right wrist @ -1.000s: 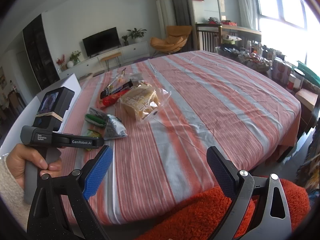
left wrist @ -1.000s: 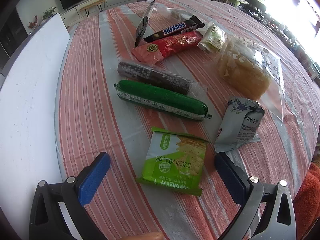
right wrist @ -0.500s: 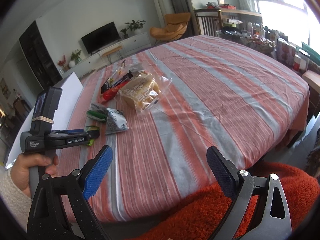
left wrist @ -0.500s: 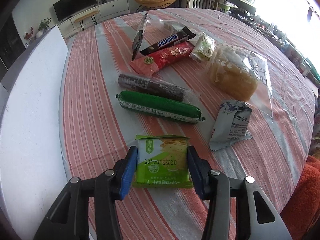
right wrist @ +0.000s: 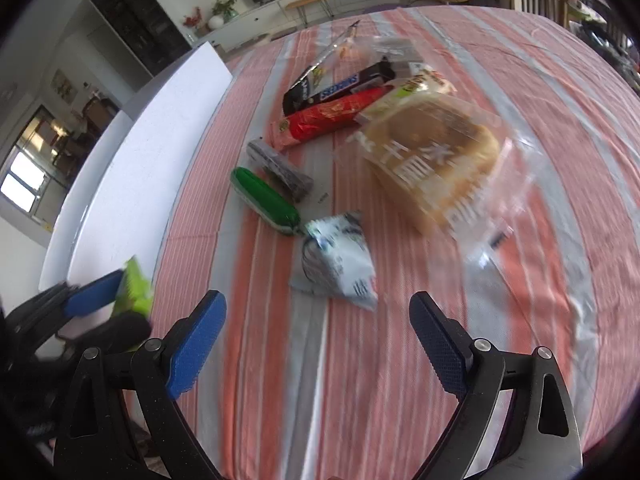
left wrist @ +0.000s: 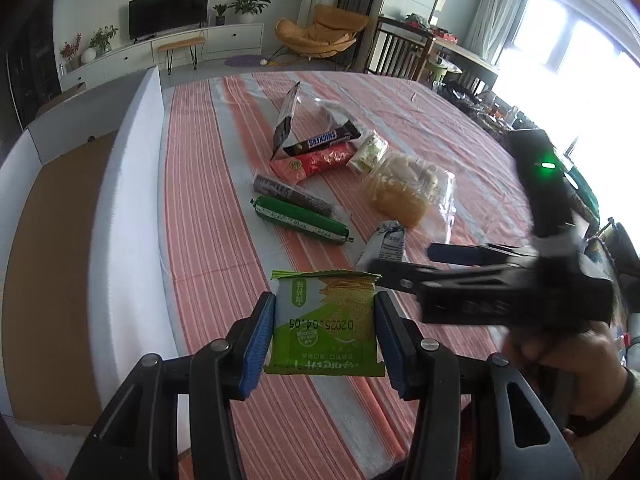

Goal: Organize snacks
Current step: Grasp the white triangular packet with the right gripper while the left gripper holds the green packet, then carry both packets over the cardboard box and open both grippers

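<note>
My left gripper (left wrist: 325, 330) is shut on a green cracker packet (left wrist: 325, 322) and holds it lifted above the striped tablecloth; the packet also shows in the right wrist view (right wrist: 134, 294) at the left. My right gripper (right wrist: 318, 336) is open and empty, just short of a white-blue snack bag (right wrist: 338, 266). On the table lie a green sausage-shaped pack (left wrist: 300, 220), a dark biscuit roll (left wrist: 292, 194), a red wrapper (left wrist: 316, 162), a Snickers bar (left wrist: 322, 142) and a clear bag of bread (right wrist: 436, 160).
A white box wall (left wrist: 128, 216) runs along the table's left edge, with a brown cardboard floor (left wrist: 48, 256) beyond it. A small pale green packet (left wrist: 370, 152) and an upright dark pouch (left wrist: 286, 124) sit at the far end of the snack pile.
My left gripper has closed on the green cracker packet and lifted it off the table. My right gripper has swung in from the table's edge toward the white-blue bag, still open.
</note>
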{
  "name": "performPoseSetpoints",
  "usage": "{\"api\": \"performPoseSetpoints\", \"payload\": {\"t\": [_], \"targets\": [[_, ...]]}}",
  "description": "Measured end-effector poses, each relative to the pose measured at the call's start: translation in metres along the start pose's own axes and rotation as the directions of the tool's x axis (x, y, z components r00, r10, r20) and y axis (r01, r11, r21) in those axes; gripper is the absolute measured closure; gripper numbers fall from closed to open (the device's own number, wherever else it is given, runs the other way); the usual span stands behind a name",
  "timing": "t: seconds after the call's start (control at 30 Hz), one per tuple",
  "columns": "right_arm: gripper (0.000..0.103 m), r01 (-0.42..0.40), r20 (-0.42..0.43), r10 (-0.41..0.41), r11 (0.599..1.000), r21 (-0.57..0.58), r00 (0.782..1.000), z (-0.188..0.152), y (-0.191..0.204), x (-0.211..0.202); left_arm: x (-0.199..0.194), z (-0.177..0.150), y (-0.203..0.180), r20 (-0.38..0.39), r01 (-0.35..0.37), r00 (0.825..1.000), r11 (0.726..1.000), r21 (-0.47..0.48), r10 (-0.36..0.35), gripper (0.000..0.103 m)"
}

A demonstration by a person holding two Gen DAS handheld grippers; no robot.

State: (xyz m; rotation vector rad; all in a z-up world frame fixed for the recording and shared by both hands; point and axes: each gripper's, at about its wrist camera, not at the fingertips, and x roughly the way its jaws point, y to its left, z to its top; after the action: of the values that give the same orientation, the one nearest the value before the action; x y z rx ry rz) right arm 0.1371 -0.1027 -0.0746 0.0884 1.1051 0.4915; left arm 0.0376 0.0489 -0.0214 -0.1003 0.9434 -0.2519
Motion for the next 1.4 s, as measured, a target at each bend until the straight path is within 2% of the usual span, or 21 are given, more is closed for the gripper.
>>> {"api": "performPoseSetpoints", "payload": {"t": [0.07,0.1,0.13,0.27,0.37,0.53,0.77,1.03,1.2,1.37,1.4], "targets": [[0.013,0.06,-0.006,-0.06,0.998,-0.025,0.998,0.007,0.005,0.014,-0.019,0.002,0.001,0.028,0.013,1.0,1.0,-0.002,-0.013,0.054],[0.049,0.099,-0.014,-0.1,0.995,-0.025,0.995,0.007,0.004,0.019,-0.029,0.002,0.003,0.046,0.014,0.999,1.0,-0.001,-0.014,0.054],[0.066,0.121,0.013,-0.121,0.992,-0.023,0.993,0.006,0.002,0.015,-0.039,0.003,0.005,0.065,0.012,0.998,1.0,-0.002,-0.012,0.054],[0.068,0.067,0.014,-0.069,0.995,0.078,0.998,-0.004,-0.014,-0.004,-0.071,0.006,0.021,0.133,-0.016,0.991,1.0,-0.016,0.018,0.054],[0.068,0.011,0.055,-0.02,0.989,0.148,0.998,-0.017,-0.017,-0.031,-0.084,0.007,0.034,0.156,-0.026,0.987,0.999,-0.037,0.031,0.054],[0.068,-0.053,0.104,0.034,0.982,0.183,0.994,-0.027,-0.003,-0.061,-0.094,0.01,0.054,0.181,-0.041,0.982,0.997,-0.068,0.053,0.054],[0.068,-0.167,0.182,0.148,0.982,0.091,0.972,-0.012,0.056,-0.093,-0.112,0.011,0.091,0.216,-0.1,0.968,0.984,-0.145,0.13,0.054],[0.068,-0.288,0.175,0.292,0.956,-0.049,0.94,0.014,0.145,-0.1,-0.132,0.003,0.14,0.226,-0.192,0.944,0.956,-0.222,0.242,0.054],[0.068,-0.324,0.126,0.344,0.933,-0.156,0.93,0.028,0.211,-0.075,-0.139,-0.005,0.184,0.204,-0.271,0.919,0.917,-0.294,0.337,0.054],[0.067,-0.329,0.08,0.355,0.916,-0.229,0.932,0.038,0.251,-0.035,-0.136,-0.018,0.224,0.141,-0.356,0.894,0.864,-0.356,0.426,0.054],[0.062,-0.315,0.081,0.341,0.92,-0.232,0.936,0.039,0.254,-0.029,-0.134,-0.021,0.228,0.124,-0.381,0.885,0.851,-0.361,0.448,0.053]]}}
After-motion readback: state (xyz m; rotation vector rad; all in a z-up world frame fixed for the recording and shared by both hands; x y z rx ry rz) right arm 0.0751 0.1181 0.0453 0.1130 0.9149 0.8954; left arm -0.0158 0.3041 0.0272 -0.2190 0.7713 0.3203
